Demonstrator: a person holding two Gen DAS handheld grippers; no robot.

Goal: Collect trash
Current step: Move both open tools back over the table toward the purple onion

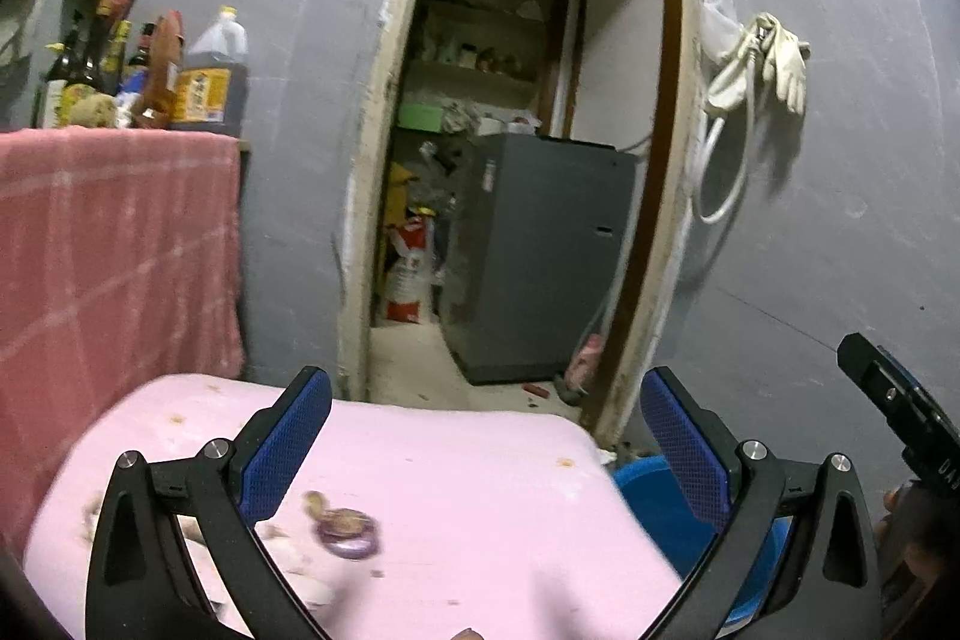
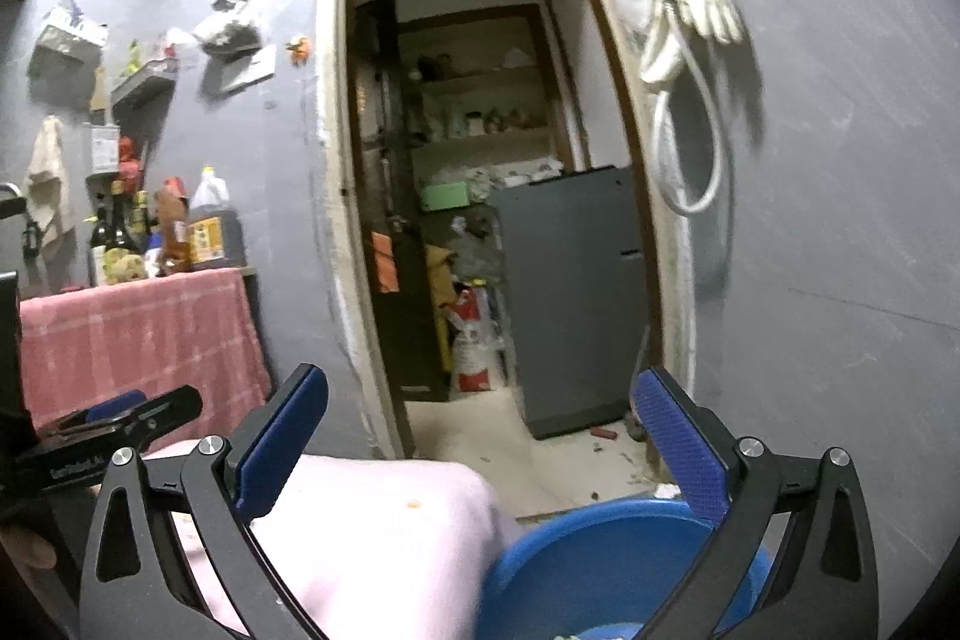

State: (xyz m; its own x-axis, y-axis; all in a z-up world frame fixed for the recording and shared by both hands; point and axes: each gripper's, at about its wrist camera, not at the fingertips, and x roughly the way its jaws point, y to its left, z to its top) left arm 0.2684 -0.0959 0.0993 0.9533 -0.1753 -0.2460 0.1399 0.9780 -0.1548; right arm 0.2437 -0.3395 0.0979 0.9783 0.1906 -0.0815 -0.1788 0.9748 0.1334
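Vegetable scraps lie on a pink-covered table [image 1: 468, 484]: a purple onion ring [image 1: 351, 538] with brown peel, and pale peels [image 1: 282, 568] near the left finger. My left gripper [image 1: 486, 400] is open and empty above the table. A blue bin [image 2: 600, 568] stands low at the table's right end; it also shows in the left wrist view [image 1: 666, 508]. My right gripper [image 2: 480, 400] is open and empty, over the table's right edge and the bin. The left gripper's side [image 2: 114, 424] shows at the left of the right wrist view.
A counter draped with a pink checked cloth [image 1: 114, 244] holds bottles and an oil jug [image 1: 210, 76]. An open doorway [image 1: 516, 160] leads to a storeroom with a grey appliance [image 1: 540, 250]. Gloves and a hose [image 1: 762, 64] hang on the grey wall.
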